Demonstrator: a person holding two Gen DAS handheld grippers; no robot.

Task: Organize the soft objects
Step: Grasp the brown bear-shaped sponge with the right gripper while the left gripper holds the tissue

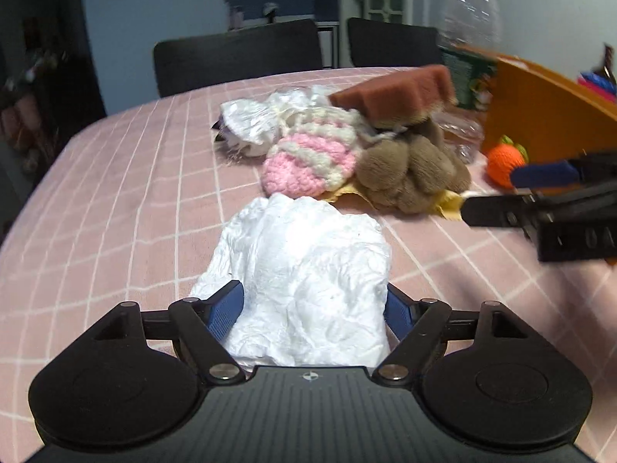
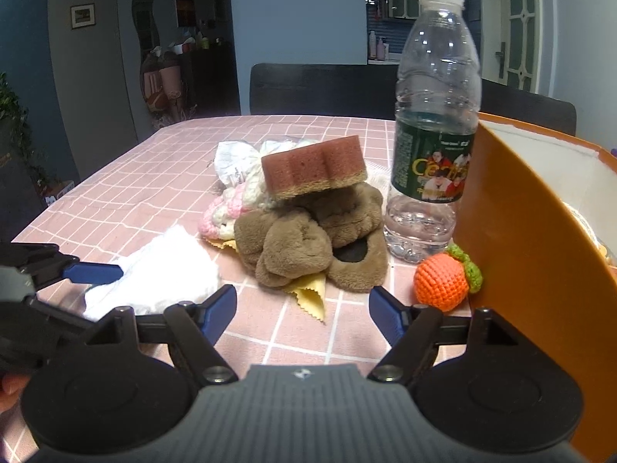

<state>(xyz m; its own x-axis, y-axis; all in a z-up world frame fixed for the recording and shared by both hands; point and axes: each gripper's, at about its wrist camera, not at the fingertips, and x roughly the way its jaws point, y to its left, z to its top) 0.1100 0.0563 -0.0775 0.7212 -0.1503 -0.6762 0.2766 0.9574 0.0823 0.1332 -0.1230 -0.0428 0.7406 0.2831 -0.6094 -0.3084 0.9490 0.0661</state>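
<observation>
My left gripper (image 1: 314,306) is closed around a crumpled white tissue (image 1: 308,270), which lies on the pink checked tablecloth (image 1: 115,193); the tissue also shows in the right wrist view (image 2: 169,270). Beyond it is a pile: a pink-and-white knitted piece (image 1: 308,158), a brown plush toy (image 2: 308,247), a brown sponge (image 2: 314,166) on top, a yellow cloth (image 2: 310,297) underneath, and another crumpled white piece (image 1: 250,123). My right gripper (image 2: 302,308) is open and empty, in front of the plush toy. An orange knitted ball (image 2: 443,277) rests against the orange box (image 2: 520,250).
A clear water bottle (image 2: 435,123) stands behind the pile, beside the orange box. Two dark chairs (image 1: 239,54) stand at the table's far edge. The left gripper shows at the left in the right wrist view (image 2: 92,272).
</observation>
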